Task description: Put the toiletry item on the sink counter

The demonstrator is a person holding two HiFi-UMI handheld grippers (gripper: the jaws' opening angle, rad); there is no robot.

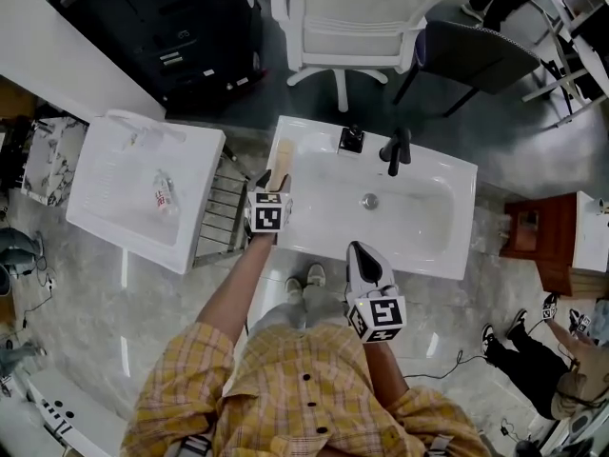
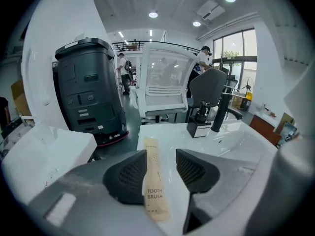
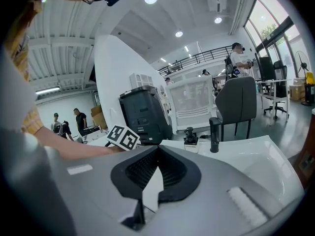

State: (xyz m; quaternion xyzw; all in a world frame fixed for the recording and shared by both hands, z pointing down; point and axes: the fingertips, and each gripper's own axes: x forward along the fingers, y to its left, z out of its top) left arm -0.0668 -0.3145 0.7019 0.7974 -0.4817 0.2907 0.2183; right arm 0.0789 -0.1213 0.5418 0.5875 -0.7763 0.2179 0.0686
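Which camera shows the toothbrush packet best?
The left gripper view: the toothbrush packet lies on the counter between open jaws, label readable. The head view shows just a tan strip; the right gripper view misses it.

White chair (image 1: pixel 347 12), grey office chair (image 1: pixel 476 53), blk machine (image 1: pixel 162 22) in bkgd.
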